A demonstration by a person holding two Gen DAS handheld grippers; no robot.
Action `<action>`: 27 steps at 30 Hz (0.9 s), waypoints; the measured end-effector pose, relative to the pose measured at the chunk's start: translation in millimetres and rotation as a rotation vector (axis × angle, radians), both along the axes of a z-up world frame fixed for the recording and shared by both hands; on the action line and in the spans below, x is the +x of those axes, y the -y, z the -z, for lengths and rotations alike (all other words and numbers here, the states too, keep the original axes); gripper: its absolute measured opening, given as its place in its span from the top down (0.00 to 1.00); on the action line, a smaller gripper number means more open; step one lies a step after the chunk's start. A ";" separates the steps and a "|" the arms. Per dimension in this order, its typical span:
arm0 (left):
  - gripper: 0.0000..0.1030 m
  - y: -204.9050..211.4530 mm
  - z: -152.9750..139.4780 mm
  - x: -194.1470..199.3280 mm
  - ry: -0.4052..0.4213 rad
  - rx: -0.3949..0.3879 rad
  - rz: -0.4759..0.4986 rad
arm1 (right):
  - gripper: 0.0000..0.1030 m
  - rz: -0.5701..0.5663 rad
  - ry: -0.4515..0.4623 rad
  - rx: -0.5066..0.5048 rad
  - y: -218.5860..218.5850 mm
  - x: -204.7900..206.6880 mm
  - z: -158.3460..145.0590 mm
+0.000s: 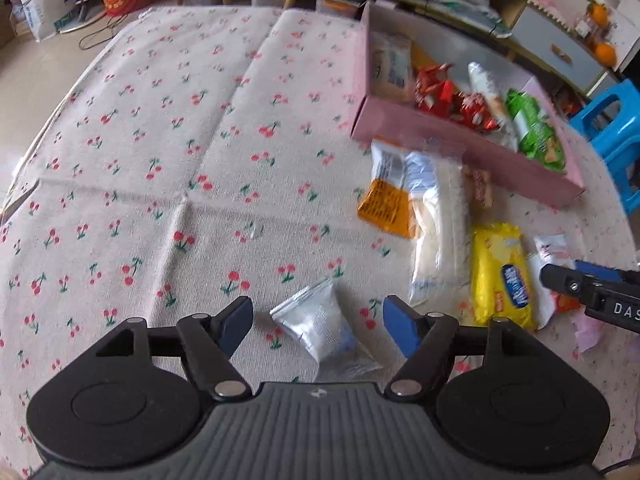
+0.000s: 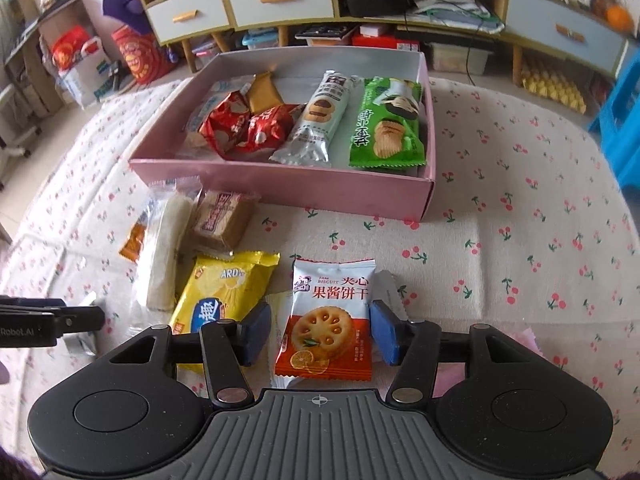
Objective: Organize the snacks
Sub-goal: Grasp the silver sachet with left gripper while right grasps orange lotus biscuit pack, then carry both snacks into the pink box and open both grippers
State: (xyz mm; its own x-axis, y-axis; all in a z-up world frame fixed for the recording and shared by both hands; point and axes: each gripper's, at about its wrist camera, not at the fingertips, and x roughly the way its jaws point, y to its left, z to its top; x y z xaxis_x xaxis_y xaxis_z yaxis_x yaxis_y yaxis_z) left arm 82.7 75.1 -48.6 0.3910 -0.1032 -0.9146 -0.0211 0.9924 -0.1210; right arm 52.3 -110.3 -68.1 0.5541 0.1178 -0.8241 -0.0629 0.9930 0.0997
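A pink box [image 2: 288,190] [image 1: 440,136] on the cherry-print cloth holds red packets [image 2: 240,128], a silver biscuit pack [image 2: 316,120] and a green chip bag [image 2: 386,124]. My left gripper [image 1: 318,326] is open around a small silver packet [image 1: 320,328] lying on the cloth. My right gripper [image 2: 320,330] is open around a white-and-orange jam biscuit packet [image 2: 330,316]; its pads are apart from the packet's sides. A yellow pack [image 2: 224,292] [image 1: 502,272], a long clear pack of white bars [image 2: 164,248] [image 1: 440,220], a brown wafer pack [image 2: 222,216] and an orange packet [image 1: 386,208] lie in front of the box.
The right gripper's tip [image 1: 576,284] shows at the right edge of the left wrist view. A blue stool [image 1: 612,136] stands beside the table. A low cabinet [image 2: 280,0] with drawers and clutter runs behind. Bags [image 1: 52,4] sit on the floor.
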 end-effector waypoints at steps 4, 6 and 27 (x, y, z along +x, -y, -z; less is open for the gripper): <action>0.48 3.8 0.6 -2.3 -0.009 0.038 -0.014 | 0.48 -0.029 0.013 -0.065 -7.7 -2.3 3.0; 0.52 3.4 0.2 -3.4 -0.009 0.037 -0.021 | 0.49 -0.036 0.015 -0.082 -9.5 -2.8 3.9; 0.72 -12.6 -26.8 -1.8 0.082 -0.189 -0.067 | 0.63 0.132 -0.017 0.232 36.9 -1.1 -17.9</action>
State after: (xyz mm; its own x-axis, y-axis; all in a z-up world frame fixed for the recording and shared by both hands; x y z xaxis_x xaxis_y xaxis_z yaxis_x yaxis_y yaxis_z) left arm 80.8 87.6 -21.8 0.4748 -0.2413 -0.8463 -0.0686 0.9486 -0.3090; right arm 51.2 -147.2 -50.2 0.5633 0.2325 -0.7929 0.0690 0.9430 0.3256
